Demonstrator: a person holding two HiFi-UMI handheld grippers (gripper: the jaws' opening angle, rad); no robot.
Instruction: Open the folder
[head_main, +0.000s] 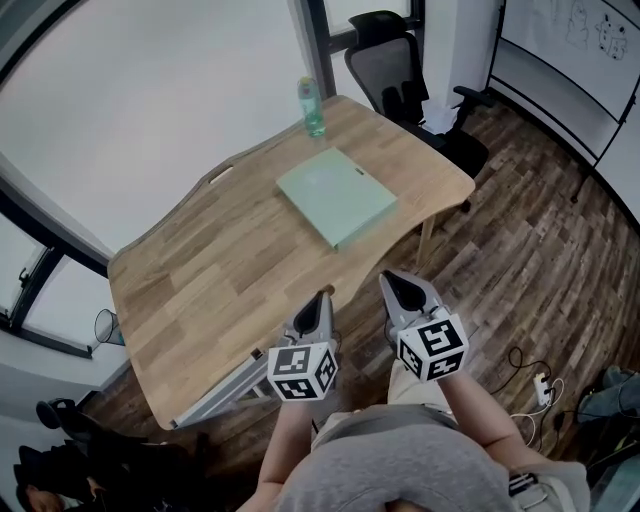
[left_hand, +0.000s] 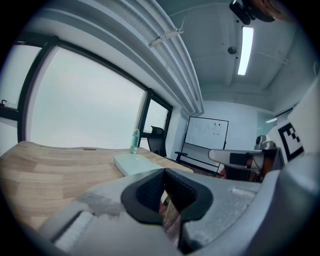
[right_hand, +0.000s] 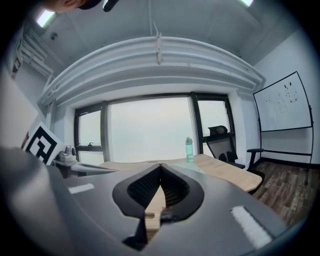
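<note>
The left gripper's fingers are pressed together at the tips with nothing between them. The right gripper's fingers meet at the tips in the same way and hold nothing. Both grippers are on the person's side of the folder and well apart from it. They point toward it, the left one toward its left part and the right one toward its near corner. Each has a marker cube at its rear.

The folder is pale green, shut, and flat on the wooden tabletop. A green bottle stands upright just beyond the folder's far corner. A black office chair stands past the folder to the right, off the tabletop. A whiteboard is further right of the folder, against the wall. To the folder's right and below it lies the wood floor, with a power strip and cables on it.
</note>
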